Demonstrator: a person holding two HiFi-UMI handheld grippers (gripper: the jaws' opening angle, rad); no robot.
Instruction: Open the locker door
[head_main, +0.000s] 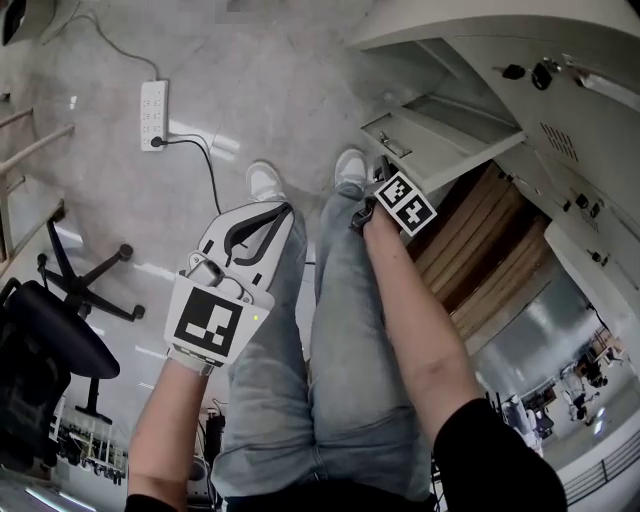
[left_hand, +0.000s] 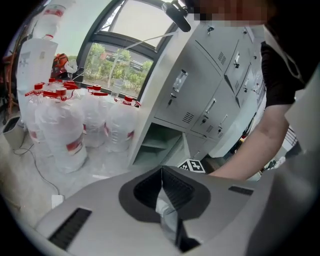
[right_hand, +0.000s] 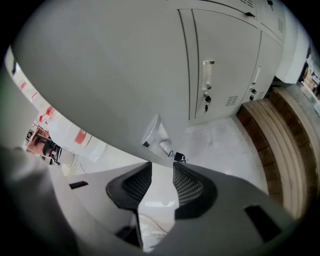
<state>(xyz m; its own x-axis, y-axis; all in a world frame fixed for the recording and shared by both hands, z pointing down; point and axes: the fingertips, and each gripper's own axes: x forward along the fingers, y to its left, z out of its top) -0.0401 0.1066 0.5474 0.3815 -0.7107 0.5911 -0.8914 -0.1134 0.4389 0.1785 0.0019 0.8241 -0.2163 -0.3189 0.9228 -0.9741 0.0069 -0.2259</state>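
- The left gripper (left_hand: 162, 172) is held with its jaws pressed together at the tips, and nothing is pinched.
- The right gripper (right_hand: 160, 167) is held with its jaws spread. Only pale floor is seen in the gap, and nothing is pinched.
- The locker door (right_hand: 100, 75) is found swung open. Its handle (right_hand: 156, 134) and key (right_hand: 180, 158) lie just beyond the right gripper's tips, but contact cannot be told.
- The open compartment (left_hand: 159, 142) is seen at the bottom of the lockers, near water bottles (left_hand: 65, 130).

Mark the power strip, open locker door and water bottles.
power strip (head_main: 153, 113), head view, middle of its body.
open locker door (head_main: 440, 140), head view, middle of panel.
water bottles (left_hand: 62, 125), left gripper view, front bottle's side.
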